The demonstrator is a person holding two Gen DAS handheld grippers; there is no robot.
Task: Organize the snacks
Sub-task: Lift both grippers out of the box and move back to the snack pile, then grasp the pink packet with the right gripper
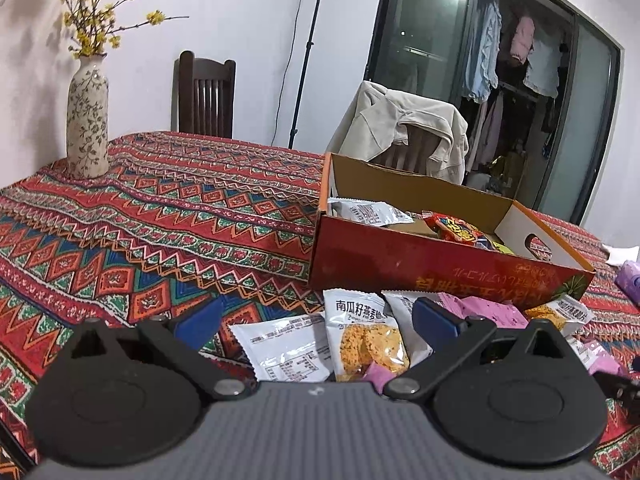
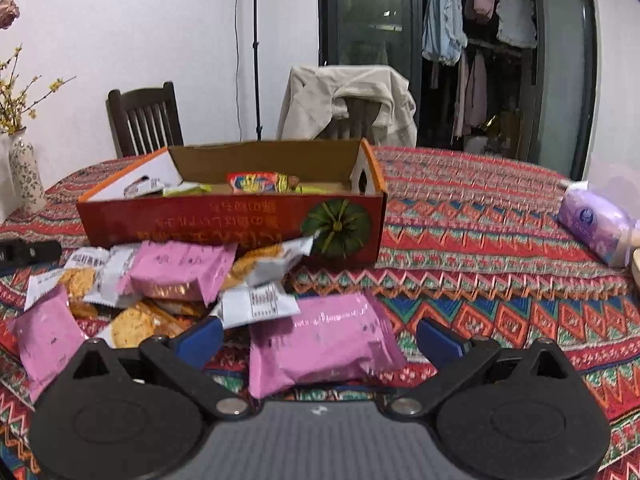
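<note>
white snack packet (image 1: pixel 362 330): "南瓜籽燕麦…" | red box (image 1: pixel 440 264): print upside down, unreadable

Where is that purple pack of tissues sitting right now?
In the right wrist view, the purple plastic tissue pack lies at the far right edge of the patterned tablecloth, well apart from the red cardboard box.

A home dining room: a table under a red patterned tablecloth (image 1: pixel 160 216), a flowered vase (image 1: pixel 87 120) at far left, wooden chairs (image 2: pixel 144 120) behind, one draped with a jacket (image 2: pixel 348 96), and laundry (image 2: pixel 480 20) hanging beyond glass doors at far right.
</note>
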